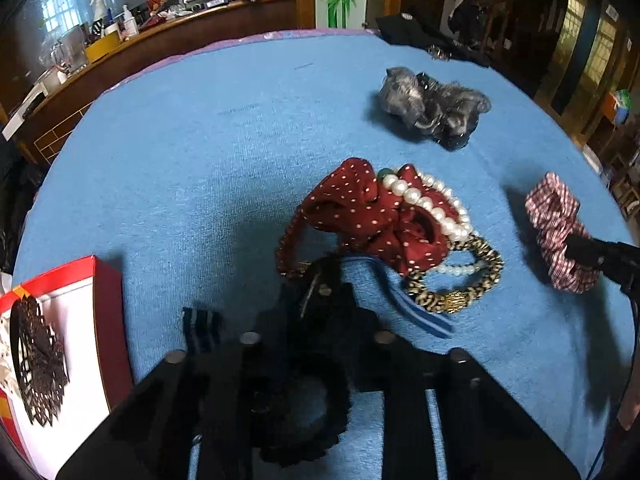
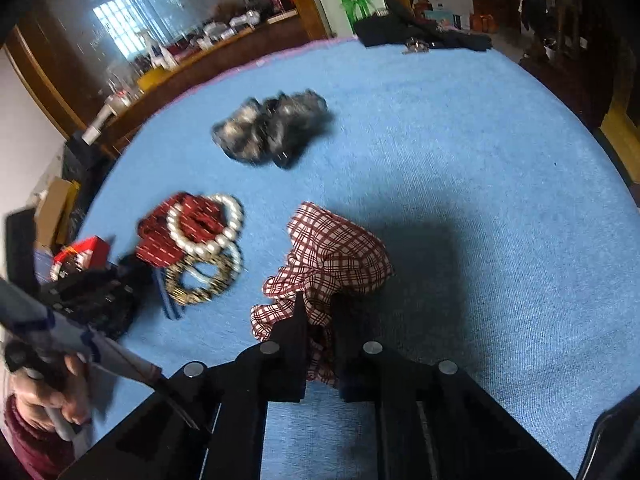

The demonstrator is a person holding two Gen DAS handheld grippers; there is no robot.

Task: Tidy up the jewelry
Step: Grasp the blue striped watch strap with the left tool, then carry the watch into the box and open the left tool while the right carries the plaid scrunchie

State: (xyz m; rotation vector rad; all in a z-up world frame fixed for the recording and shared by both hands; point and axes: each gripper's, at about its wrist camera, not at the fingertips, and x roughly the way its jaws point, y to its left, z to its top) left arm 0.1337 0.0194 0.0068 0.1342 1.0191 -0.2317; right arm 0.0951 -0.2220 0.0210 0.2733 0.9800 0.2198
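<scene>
R tongs (image 2: pixel 318 320) pinched shut on plaid scrunchie (image 2: pixel 336 256), at worktop (image 2: pixel 480 160) right side. L tongs (image 1: pixel 312 320) grip black lace scrunchie (image 1: pixel 304 412); red box (image 1: pixel 80 320) sits just left of L tongs, w/ R far across.

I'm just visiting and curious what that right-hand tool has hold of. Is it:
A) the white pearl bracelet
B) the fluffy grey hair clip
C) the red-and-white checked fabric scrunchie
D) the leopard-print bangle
C: in the right wrist view the right gripper has its two black fingers pinched on the red-and-white checked fabric scrunchie, while the other pieces lie apart on the blue cloth.
</scene>
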